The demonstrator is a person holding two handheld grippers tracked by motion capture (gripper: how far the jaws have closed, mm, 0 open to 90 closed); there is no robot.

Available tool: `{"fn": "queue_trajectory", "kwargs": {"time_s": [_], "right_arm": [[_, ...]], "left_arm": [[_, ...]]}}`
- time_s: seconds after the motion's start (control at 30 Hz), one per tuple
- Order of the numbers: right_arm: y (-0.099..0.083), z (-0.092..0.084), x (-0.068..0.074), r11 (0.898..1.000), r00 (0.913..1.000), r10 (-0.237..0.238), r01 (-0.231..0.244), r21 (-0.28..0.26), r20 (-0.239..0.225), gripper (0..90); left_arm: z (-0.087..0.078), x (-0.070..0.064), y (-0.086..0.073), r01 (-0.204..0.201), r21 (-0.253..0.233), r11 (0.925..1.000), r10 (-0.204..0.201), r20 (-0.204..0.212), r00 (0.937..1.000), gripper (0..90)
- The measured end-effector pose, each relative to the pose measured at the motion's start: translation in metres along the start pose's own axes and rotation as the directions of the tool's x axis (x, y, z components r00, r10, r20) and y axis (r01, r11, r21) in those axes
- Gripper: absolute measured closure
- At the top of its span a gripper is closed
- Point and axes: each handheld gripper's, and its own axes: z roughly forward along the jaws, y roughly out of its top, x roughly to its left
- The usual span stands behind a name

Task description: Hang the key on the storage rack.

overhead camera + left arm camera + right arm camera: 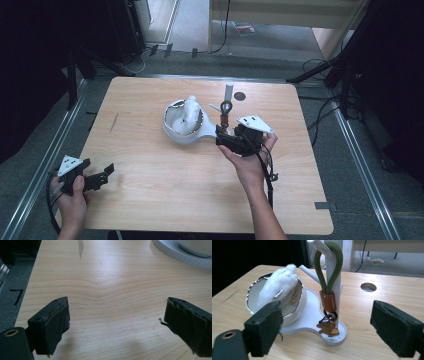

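Just before the hung keychain, right tool gapes level.

Green rope keychain on white stand

Even overhead light, soft shadows, dark surroundings, near jaws blurred.

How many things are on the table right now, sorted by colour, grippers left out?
White: 3 - stand, bowl, fluffy item in the bowl
Green: 1 - rope-loop keychain hanging on the stand's peg, with a brown tag and a small charm
Total: 4
Something small lies inside the bowl; too hidden to count.
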Motion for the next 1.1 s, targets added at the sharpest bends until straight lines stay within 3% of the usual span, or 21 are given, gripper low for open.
{"fn": "queue_trajectory", "kwargs": {"time_s": [0.07,0.13,0.4,0.8,1.1], "right_arm": [[-0.002,-0.004,-0.003,1.0,1.0,0.001,-0.001,0.001,0.0,2.0],[-0.004,-0.006,-0.007,1.0,1.0,0.001,-0.001,0.003,-0.005,0.0],[-0.02,-0.018,-0.031,1.0,0.9991,0.028,-0.028,0.001,0.033,0.0],[-0.05,-0.039,-0.062,0.999,0.9974,0.014,-0.012,-0.036,0.071,0.0],[-0.073,-0.052,-0.09,0.999,0.9934,0.045,-0.044,-0.015,0.106,0.0]], "left_arm": [[0.0,0.0,0.0,0.001,-0.001,1.0,-0.001,0.001,1.0,7.0],[0.0,0.0,0.0,0.003,-0.003,1.0,-0.003,0.001,1.0,7.0],[0.0,0.0,0.0,-0.001,0.005,1.0,0.001,-0.001,1.0,7.0],[0.0,0.0,0.0,-0.001,0.004,1.0,0.001,-0.001,1.0,7.0],[0.0,-0.001,0.0,-0.001,0.004,1.0,0.001,-0.002,1.0,7.0]]}}
